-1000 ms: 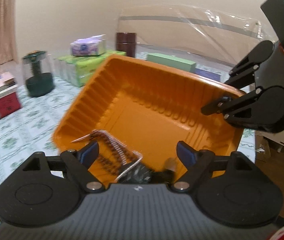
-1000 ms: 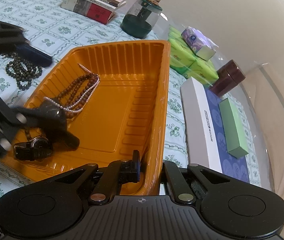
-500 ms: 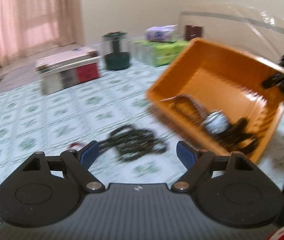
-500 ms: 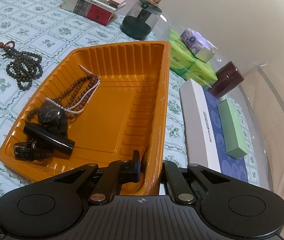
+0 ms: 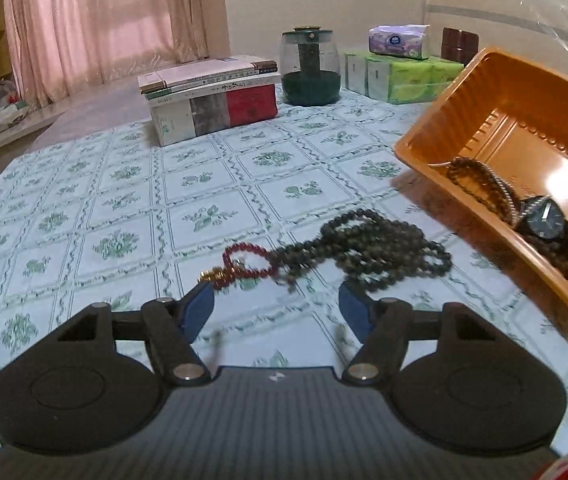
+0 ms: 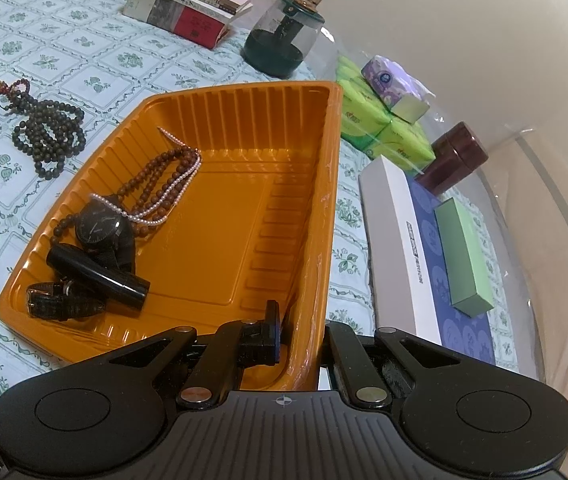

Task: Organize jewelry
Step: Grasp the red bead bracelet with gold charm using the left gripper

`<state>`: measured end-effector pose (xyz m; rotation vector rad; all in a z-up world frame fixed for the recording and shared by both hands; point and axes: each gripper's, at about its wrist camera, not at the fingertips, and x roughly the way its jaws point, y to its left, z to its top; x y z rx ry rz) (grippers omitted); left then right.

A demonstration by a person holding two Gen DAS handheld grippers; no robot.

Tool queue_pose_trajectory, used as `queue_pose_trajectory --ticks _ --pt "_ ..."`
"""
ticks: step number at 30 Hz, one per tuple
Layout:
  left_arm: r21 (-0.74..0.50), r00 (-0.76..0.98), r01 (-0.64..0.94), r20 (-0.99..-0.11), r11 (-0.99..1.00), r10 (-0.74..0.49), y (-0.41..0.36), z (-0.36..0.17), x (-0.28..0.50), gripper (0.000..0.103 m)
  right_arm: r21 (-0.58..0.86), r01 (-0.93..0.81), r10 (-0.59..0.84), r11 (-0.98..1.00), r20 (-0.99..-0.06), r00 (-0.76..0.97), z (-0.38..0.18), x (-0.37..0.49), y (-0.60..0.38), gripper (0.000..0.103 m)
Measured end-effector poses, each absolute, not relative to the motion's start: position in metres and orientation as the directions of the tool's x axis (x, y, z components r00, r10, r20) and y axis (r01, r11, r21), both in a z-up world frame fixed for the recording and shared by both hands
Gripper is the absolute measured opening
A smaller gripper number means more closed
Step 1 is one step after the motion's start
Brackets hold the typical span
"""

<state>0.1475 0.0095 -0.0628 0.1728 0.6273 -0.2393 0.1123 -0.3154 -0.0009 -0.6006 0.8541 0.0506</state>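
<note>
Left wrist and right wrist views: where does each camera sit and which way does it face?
Left wrist: on the left tool, angled down at the dark bead necklace on the tablecloth; closing fingers show, nothing between them.
Right wrist: on the right tool, angled down into the orange tray, clamping its rim.
Shared: tray, necklace, books, green jar.

Orange tray: thin glossy ribbed plastic. Dark bead necklace: matt, wood-like beads. Worktop: printed floral cloth, smooth. Black watch: glossy face. Tube: glossy black plastic. Jar: clear glass-like.
</note>
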Motion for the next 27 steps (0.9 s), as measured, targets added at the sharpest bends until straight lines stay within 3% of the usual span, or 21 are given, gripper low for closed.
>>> queue_pose_trajectory --ticks 11,18,20,24,27 --pt "0.17 0.79 0.244 -0.606 0.955 -0.094 0.03 -0.075 0.184 0.043 -0.478 -0.277 -0.196 0.834 -0.724 0.661 -0.002 0.115 -0.316 0.005" --pt "0.148 0.76 0.296 -0.635 0.944 -0.138 0.039 -0.086 0.201 0.036 -0.478 -0.275 -0.2 0.834 -0.727 0.657 -0.003 0.116 -0.317 0.005" --pt "0.136 0.752 0.314 -0.64 0.939 -0.159 0.04 -0.086 0.204 0.032 -0.478 -0.273 -0.202 0.835 -0.728 0.656 -0.004 0.117 -0.317 0.005" --pt "0.125 0.735 0.345 -0.652 0.93 -0.185 0.037 -0.085 0.204 0.009 -0.48 -0.274 -0.204 0.833 -0.727 0.655 -0.004 0.117 -0.317 0.005" --pt "0.134 0.737 0.347 -0.651 0.928 -0.182 0.035 -0.083 0.196 0.007 -0.481 -0.273 -0.204 0.833 -0.726 0.656 -0.004 0.117 -0.317 0.005"
